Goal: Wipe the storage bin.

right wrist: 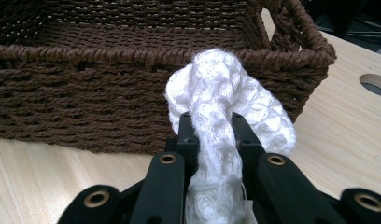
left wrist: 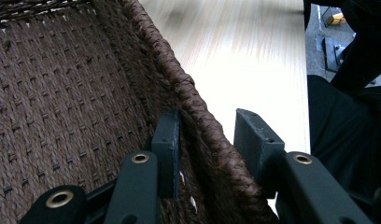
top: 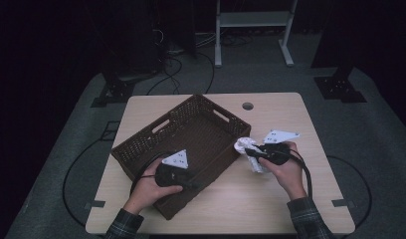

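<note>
A pale wooden bench (top: 226, 199) seen from above carries a dark brown woven basket (top: 191, 129), set at an angle so that one corner points toward the person. The basket takes up the left and middle of the benchtop. Bare wood lies open along the near edge, on the right side, and across the far right corner, where a small round hole (top: 248, 106) sits in the surface.

The left gripper (top: 188, 180) is at the basket's near right wall, close to the near corner. In the left gripper view its jaws straddle the braided rim (left wrist: 198, 116), one jaw inside the basket and one outside. The inner jaw lies against the weave; the outer jaw stands just beside the rim, and I cannot tell whether it presses on it. Beyond the rim, the open benchtop runs away to its far edge.

The right gripper (top: 251, 151) is just outside the basket's right wall, above the bench. Its jaws are closed tight on a white knitted cloth (right wrist: 226, 107), bunched into a thick twisted roll. The roll rises from between the jaws and bulges above them, about level with the basket rim. In the right gripper view the cloth stands in front of the basket's outer wall, near the corner with a handle opening (right wrist: 272, 21). Clear wood lies to either side of the gripper.
</note>
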Motion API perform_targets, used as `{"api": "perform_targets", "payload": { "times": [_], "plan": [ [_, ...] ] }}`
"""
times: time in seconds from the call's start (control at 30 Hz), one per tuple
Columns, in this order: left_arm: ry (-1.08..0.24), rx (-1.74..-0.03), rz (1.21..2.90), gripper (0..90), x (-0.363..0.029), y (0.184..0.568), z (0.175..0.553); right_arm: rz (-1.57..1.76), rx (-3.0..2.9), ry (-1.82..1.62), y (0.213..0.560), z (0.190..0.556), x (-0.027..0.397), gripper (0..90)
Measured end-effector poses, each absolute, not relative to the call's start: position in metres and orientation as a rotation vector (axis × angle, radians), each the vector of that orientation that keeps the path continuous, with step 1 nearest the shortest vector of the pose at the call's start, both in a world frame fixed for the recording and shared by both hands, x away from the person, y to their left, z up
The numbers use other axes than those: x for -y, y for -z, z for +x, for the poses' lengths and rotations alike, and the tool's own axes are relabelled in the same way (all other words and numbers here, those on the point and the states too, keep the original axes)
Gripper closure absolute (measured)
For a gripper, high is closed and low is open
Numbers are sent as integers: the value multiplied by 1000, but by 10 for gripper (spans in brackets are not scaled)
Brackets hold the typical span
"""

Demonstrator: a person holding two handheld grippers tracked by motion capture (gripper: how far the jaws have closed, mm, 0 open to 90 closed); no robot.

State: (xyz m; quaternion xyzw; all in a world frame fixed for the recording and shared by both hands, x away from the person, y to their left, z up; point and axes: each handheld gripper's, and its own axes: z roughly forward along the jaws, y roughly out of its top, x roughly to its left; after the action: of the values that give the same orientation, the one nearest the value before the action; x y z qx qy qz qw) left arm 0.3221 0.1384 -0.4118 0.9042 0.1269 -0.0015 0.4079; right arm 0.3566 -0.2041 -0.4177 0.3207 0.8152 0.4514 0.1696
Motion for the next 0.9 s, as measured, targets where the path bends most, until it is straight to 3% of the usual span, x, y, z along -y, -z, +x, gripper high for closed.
{"api": "perform_targets", "payload": {
  "times": [0.33, 0.9],
  "plan": [
    [2, -320, 2279, 613, -138, 412, 322, 937, -2315, -1357, 416, 357, 206, 773],
    [2, -320, 2279, 613, -138, 412, 322, 934, -2442, -1245, 445, 364, 182, 773]
  ]
}}
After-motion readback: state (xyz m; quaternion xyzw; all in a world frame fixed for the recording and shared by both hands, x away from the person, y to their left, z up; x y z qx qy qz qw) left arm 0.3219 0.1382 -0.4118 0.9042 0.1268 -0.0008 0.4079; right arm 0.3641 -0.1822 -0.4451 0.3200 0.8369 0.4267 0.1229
